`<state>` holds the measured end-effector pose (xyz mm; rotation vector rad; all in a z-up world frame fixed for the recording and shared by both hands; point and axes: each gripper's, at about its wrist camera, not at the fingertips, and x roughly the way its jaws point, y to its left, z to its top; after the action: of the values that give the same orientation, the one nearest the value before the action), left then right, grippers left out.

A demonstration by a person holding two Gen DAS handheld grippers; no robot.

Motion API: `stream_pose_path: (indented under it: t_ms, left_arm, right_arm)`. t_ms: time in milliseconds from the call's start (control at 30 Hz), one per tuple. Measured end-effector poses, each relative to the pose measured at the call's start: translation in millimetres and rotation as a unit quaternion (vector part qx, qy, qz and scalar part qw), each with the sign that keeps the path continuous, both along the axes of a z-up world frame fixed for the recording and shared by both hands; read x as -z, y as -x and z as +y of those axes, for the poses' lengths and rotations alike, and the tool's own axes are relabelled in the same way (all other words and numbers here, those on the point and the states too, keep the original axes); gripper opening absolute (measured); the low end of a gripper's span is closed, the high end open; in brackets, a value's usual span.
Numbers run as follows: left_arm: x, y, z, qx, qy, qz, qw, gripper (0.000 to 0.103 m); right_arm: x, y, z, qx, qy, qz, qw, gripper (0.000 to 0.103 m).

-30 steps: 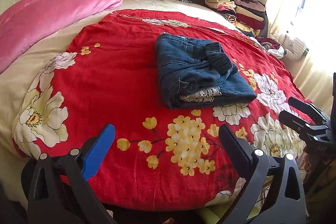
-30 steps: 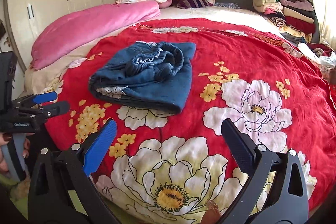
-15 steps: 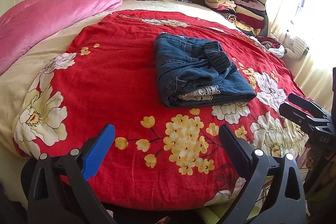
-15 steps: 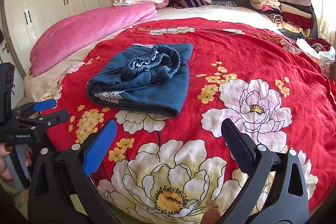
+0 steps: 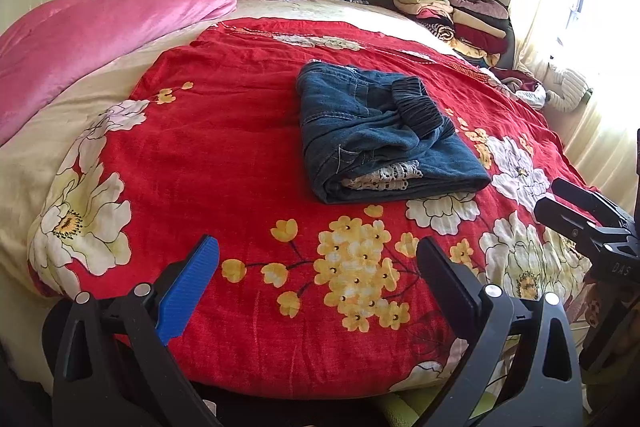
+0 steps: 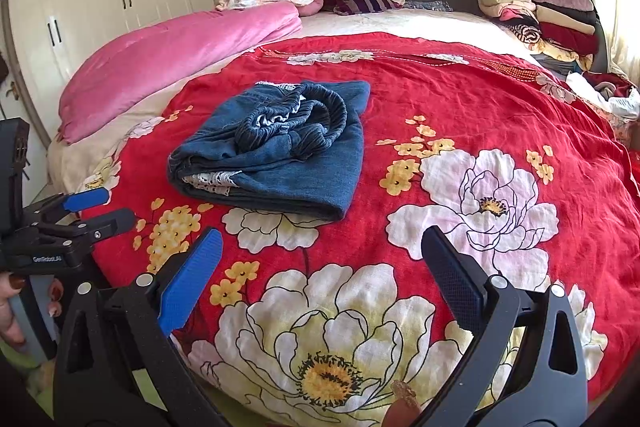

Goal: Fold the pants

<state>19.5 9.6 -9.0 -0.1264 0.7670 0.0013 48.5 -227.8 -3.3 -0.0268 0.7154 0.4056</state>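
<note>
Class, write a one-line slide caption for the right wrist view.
Folded denim pants lie on the red floral blanket; open right gripper hovers short of them.

blue denim pants (image 5: 380, 131) (image 6: 276, 147) are lying folded into a compact, roughly rectangular bundle on the red floral blanket, around the middle of the bed. the gathered elastic waistband is sitting bunched on top, curling toward the far right of the bundle. white lace trim is peeking out from between the layers at the near edge. nothing is touching them.
</note>
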Motion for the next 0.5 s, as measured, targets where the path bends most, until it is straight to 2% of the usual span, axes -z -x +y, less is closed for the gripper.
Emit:
stream_pose_path:
  t_ms: [500]
  left_arm:
    - [-0.1, 0.8, -0.7, -0.004, -0.004, 0.001, 1.0000, 0.099]
  right_arm:
    - [0.3, 0.6, -0.2, 0.000, 0.001, 0.001, 1.000, 0.094]
